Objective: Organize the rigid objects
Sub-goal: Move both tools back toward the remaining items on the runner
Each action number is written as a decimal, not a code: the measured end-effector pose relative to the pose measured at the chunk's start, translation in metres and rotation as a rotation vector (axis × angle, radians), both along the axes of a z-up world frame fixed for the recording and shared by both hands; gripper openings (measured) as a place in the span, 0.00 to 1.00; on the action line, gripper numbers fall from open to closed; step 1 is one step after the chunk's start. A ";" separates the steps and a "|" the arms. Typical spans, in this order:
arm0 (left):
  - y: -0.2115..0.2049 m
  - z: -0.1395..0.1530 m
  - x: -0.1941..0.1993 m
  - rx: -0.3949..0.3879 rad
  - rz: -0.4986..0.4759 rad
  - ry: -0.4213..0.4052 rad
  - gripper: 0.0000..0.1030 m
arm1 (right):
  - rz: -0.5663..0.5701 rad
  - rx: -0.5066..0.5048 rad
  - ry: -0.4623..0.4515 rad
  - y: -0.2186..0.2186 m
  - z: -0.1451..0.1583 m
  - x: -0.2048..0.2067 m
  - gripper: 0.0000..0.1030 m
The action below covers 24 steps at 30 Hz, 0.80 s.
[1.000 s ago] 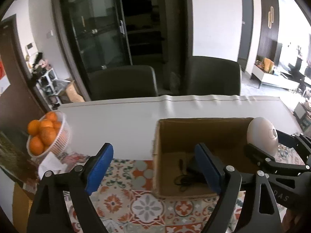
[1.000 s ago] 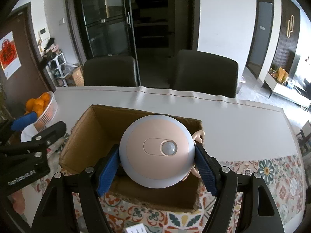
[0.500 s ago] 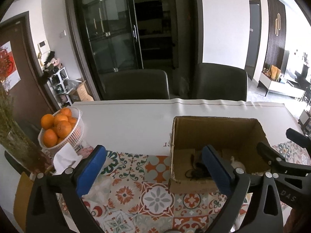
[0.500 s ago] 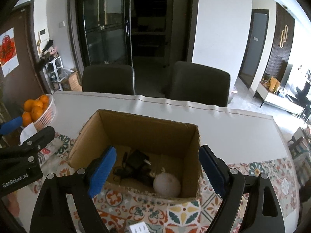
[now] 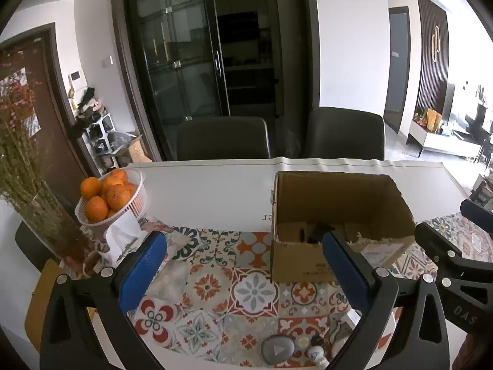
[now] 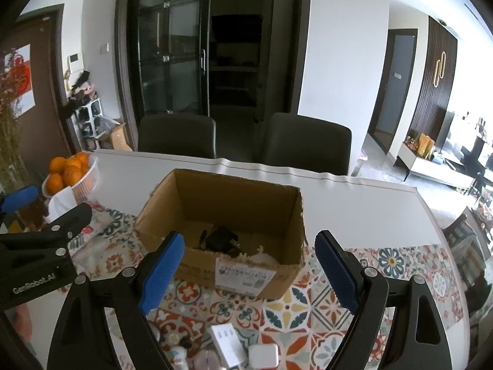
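Note:
An open cardboard box (image 5: 339, 203) (image 6: 228, 203) stands on the patterned mat. A black charger with its cable (image 6: 220, 239) (image 5: 317, 231) lies inside; a pale rounded bit (image 6: 263, 255) shows just over the near wall. My left gripper (image 5: 243, 265) hovers open, left of the box, nothing between its blue pads. My right gripper (image 6: 249, 268) hangs open before the box's near wall, holding nothing. Loose items lie by the near edge: a grey pebble-shaped device (image 5: 277, 350), a small white figure (image 5: 317, 354), a white plug (image 6: 263, 356) and a white block (image 6: 226, 339).
A white basket of oranges (image 5: 111, 197) and a tissue pack (image 5: 123, 237) sit at the left, beside a glass vase of dried flowers (image 5: 40, 215). Two dark chairs (image 5: 222, 137) stand behind the white table (image 5: 209, 185). The tiled mat (image 5: 215, 277) covers the near half.
The right gripper opened and let the round pink lamp drop into the box. Both grippers then drew back and rose away from the box, and the left jaws widened.

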<state>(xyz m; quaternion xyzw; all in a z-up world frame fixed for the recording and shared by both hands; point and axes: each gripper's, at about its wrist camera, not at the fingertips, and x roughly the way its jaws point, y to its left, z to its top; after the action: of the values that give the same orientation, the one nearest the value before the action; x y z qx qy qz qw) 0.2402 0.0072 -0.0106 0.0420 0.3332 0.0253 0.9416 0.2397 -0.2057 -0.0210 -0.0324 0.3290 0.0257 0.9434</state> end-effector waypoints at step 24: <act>0.012 -0.046 -0.090 0.004 0.081 0.102 1.00 | 0.108 0.033 0.070 0.008 -0.040 -0.076 0.84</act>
<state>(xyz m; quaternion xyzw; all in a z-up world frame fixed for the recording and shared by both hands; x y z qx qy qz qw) 0.1498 0.0194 -0.0567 0.0314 0.3821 0.0619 0.9215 0.1635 -0.1975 -0.0605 -0.0336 0.3589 0.0830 0.9291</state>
